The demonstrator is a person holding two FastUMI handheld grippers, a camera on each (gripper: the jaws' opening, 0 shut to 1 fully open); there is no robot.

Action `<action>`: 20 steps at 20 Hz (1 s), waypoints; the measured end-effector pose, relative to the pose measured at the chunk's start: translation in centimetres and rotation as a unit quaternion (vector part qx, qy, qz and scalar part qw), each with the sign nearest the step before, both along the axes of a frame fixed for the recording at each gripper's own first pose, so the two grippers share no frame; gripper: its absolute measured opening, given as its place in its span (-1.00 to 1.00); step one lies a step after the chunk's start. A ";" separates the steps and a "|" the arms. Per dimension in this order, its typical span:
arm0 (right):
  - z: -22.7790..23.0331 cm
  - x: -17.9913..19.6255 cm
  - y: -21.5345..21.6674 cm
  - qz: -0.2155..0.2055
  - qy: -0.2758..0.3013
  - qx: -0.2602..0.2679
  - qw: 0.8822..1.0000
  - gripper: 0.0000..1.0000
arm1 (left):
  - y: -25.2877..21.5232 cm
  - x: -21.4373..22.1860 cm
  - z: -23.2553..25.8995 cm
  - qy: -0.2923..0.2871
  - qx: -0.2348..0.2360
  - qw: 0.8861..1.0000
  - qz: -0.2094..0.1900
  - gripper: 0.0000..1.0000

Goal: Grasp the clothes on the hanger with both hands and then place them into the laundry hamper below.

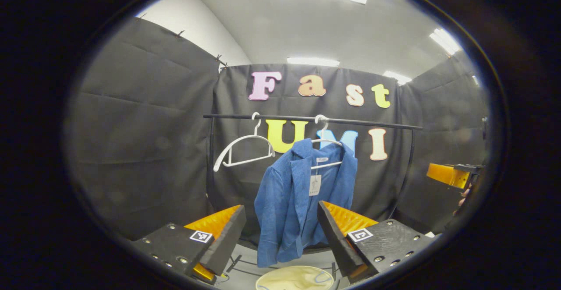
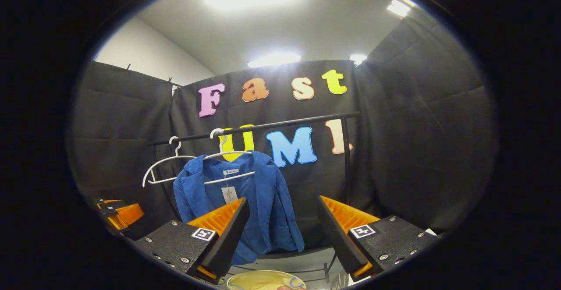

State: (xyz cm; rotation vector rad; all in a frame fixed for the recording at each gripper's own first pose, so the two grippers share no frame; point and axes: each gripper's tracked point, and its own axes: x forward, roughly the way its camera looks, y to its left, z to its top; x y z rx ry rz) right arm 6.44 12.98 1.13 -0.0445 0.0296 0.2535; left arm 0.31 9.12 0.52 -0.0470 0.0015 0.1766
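Left gripper (image 1: 280,233): fingers spread wide, nothing between them. Beyond the gap, a blue jacket (image 1: 298,202) hangs on a white hanger (image 1: 325,150) from the black rail (image 1: 372,123), clear of both fingers; an empty white hanger (image 1: 243,150) sits on the rail above the left finger. Cream rim of the laundry hamper (image 1: 294,277) lies below, between the fingertips. Right gripper (image 2: 282,233): likewise released, holding nothing; jacket (image 2: 263,202) partly behind its left finger, hamper (image 2: 263,280) beneath.
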 end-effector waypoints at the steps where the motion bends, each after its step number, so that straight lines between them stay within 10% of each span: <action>1: 0.0 1.0 0.4 0.002 0.003 0.003 1.000 0.90 | 0.0 0.6 -0.1 0.003 0.005 1.000 0.002 0.91; 20: -8.6 20.4 8.0 0.110 0.133 0.042 0.984 0.83 | -2.3 18.5 -2.6 0.039 -0.018 0.997 0.066 0.90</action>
